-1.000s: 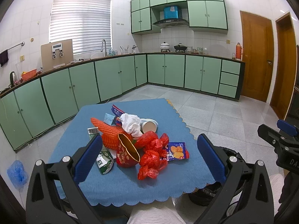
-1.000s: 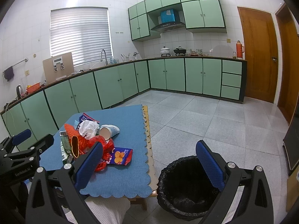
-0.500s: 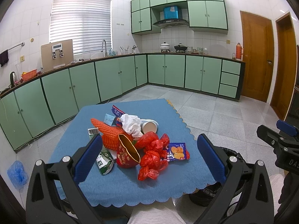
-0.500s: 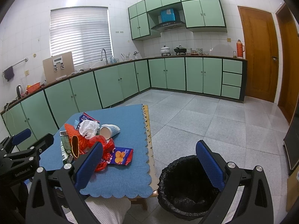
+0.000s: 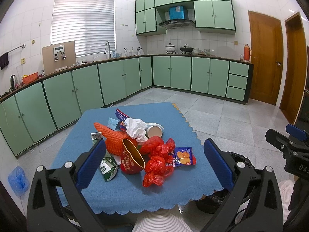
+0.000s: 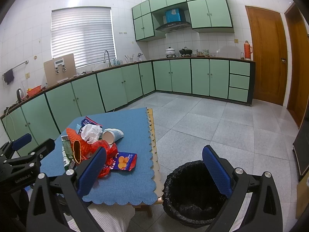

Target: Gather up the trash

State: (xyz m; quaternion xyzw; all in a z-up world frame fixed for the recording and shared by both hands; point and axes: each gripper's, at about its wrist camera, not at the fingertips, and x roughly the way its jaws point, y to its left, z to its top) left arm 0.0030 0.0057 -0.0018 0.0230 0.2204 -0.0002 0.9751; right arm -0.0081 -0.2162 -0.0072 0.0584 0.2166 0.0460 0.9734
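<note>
A pile of trash lies on a low table with a blue cloth (image 5: pixel 123 191): red plastic bags (image 5: pixel 157 160), a red and gold packet (image 5: pixel 131 159), an orange mesh piece (image 5: pixel 114 137), crumpled white tissue (image 5: pixel 136 128), a tipped paper cup (image 5: pixel 153 131), a blue snack wrapper (image 5: pixel 183 156) and a green carton (image 5: pixel 107 164). My left gripper (image 5: pixel 154 163) is open and empty, held above the table's near edge. My right gripper (image 6: pixel 154 171) is open and empty, between the table and a bin with a black bag (image 6: pixel 193 191). The pile also shows in the right wrist view (image 6: pixel 92 145).
The bin stands on the tiled floor at the table's right edge. Green kitchen cabinets (image 5: pixel 115 83) run along the left and back walls. Two wooden doors (image 5: pixel 264 58) are at the right. A blue bag (image 5: pixel 18 177) lies on the floor at the left.
</note>
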